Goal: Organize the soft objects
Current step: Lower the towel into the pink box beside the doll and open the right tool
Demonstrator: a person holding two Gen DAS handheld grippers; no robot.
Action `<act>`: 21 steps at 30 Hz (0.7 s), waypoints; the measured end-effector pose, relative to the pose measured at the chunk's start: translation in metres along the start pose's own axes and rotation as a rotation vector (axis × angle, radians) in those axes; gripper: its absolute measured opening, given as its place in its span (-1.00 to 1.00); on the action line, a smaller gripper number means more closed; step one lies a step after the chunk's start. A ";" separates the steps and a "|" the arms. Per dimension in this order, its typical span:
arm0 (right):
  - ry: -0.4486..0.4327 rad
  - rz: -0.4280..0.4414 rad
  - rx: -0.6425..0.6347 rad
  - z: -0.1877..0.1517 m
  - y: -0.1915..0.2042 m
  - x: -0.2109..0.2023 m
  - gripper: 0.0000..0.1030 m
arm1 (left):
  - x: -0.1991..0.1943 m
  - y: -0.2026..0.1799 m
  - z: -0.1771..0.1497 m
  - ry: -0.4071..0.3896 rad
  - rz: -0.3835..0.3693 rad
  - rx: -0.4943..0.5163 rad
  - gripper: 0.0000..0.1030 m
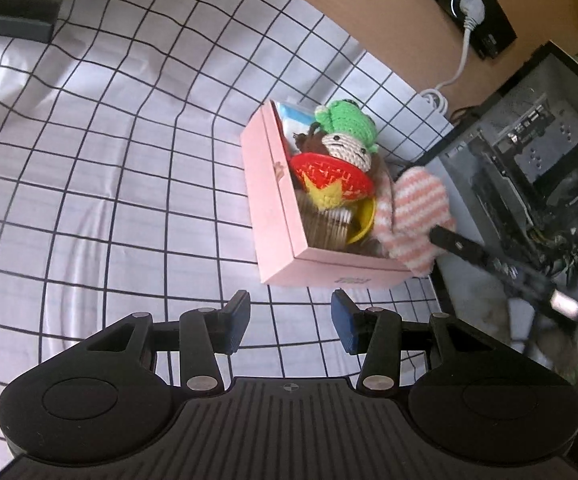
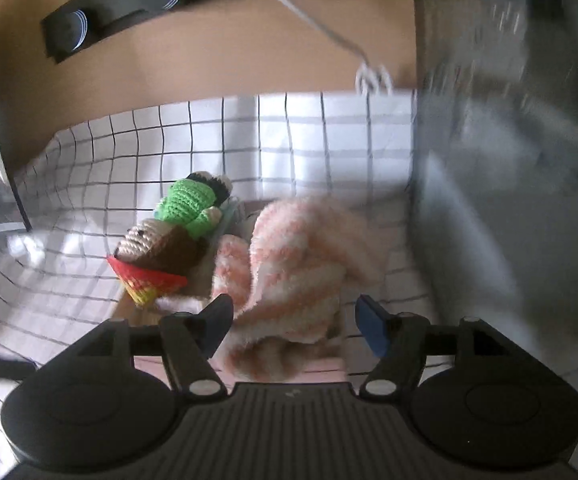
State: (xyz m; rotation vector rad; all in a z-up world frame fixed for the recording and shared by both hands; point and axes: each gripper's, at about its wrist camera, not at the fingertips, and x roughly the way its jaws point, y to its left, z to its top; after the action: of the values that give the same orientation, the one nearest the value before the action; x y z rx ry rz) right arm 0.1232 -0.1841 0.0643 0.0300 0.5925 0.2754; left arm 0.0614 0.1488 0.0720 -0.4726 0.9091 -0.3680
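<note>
Checked white tablecloth (image 1: 129, 168) bears pink cardboard box (image 1: 273, 200), crammed; striped pink-white knitted cloth (image 2: 297, 264) overhangs at three o'clock. Right gripper (image 2: 293, 324) open astride it; left gripper (image 1: 291, 320) open, empty.

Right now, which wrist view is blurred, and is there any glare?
Right wrist view: motion-smeared, worst at the computer case; the striped knit is soft-edged. Left wrist view: mostly sharp, pink box crisp, window glare on the checked cloth, fisheye bends its grid.
</note>
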 end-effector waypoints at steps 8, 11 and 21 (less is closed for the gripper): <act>0.008 -0.001 0.054 0.032 -0.003 0.042 -0.54 | 0.003 -0.009 -0.006 0.015 -0.010 0.015 -0.05; 0.091 0.156 0.199 0.032 -0.003 0.070 -0.68 | -0.001 -0.007 -0.009 0.016 -0.001 0.007 -0.05; 0.118 0.271 0.362 0.024 -0.017 0.097 -0.64 | -0.014 0.021 -0.020 0.014 0.080 -0.086 -0.06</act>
State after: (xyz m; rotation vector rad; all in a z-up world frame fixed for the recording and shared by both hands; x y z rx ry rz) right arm 0.2176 -0.1741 0.0293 0.4478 0.7508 0.4318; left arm 0.0395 0.1688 0.0598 -0.5112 0.9568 -0.2600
